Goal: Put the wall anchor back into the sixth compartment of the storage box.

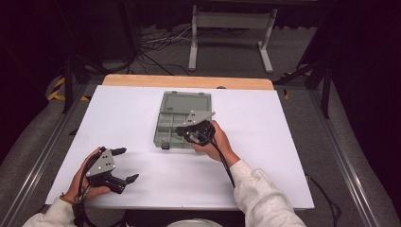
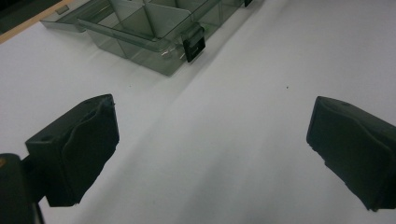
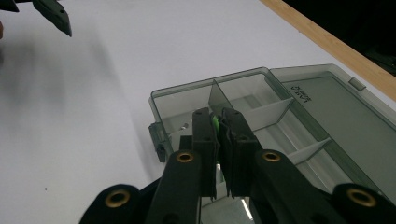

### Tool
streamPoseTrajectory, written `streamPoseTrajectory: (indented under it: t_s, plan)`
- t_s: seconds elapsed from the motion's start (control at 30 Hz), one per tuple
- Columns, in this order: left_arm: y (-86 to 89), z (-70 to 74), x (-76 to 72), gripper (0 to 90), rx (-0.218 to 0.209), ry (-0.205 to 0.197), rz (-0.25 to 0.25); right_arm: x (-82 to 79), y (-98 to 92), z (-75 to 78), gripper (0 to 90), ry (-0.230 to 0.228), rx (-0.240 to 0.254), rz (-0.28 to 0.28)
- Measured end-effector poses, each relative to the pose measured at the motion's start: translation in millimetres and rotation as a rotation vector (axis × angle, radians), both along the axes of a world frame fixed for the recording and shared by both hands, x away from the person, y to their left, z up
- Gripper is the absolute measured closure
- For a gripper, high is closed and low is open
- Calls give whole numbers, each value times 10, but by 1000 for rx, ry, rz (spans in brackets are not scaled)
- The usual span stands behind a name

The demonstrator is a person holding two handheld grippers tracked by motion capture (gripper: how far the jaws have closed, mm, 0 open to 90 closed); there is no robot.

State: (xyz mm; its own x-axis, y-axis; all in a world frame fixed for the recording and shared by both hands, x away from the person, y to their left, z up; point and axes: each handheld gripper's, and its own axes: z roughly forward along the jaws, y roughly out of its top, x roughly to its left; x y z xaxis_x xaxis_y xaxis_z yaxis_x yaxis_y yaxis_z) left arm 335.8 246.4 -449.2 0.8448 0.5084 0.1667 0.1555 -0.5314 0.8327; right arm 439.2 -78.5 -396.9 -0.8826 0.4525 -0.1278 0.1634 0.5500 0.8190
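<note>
High view: a white surface (image 1: 142, 123) fills the middle of the frame, a wooden edge (image 1: 189, 81) showing along its far side and a white metal stand (image 1: 231, 28) on the floor beyond. Nothing lies between the grippers and the clear compartment box (image 1: 170, 124) at centre. Its long axis runs from near to far, its lid (image 1: 185, 102) laid open flat at the far end, and a black latch (image 1: 165, 146) sits on its near wall. The right gripper (image 1: 182, 131) hovers over the box's near compartments, fingers (image 3: 205, 135) pressed together on a small green piece (image 3: 215, 122), too hidden to name. The dividers (image 3: 261, 114) split the box into cells; those in sight look bare. The left gripper (image 1: 125, 165) rests at lower left, well apart from the box, fingers (image 2: 84, 140) spread wide.
</note>
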Motion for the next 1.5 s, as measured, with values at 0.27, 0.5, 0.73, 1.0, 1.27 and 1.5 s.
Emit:
streamPoseTrajectory:
  t_s: [0.27,0.5,0.73,1.0,1.27,1.5]
  plan:
    - [-6,1,-4,33,-1,0,-1,83,57,-43,853,21,-13,-14]
    - [0,3,-5,34,-3,-1,-4,135,110,-73,852,36,-15,-24]
    - [-2,2,-15,34,-9,4,-1,138,147,-112,852,48,-30,-31]
    - [-1,3,-16,35,-9,4,-2,135,160,-169,851,60,-53,-34]
    - [-2,6,-16,35,-5,1,-7,121,132,-205,851,69,-57,-32]
    - [1,9,-19,34,-8,4,-9,110,123,-239,837,66,-58,-24]
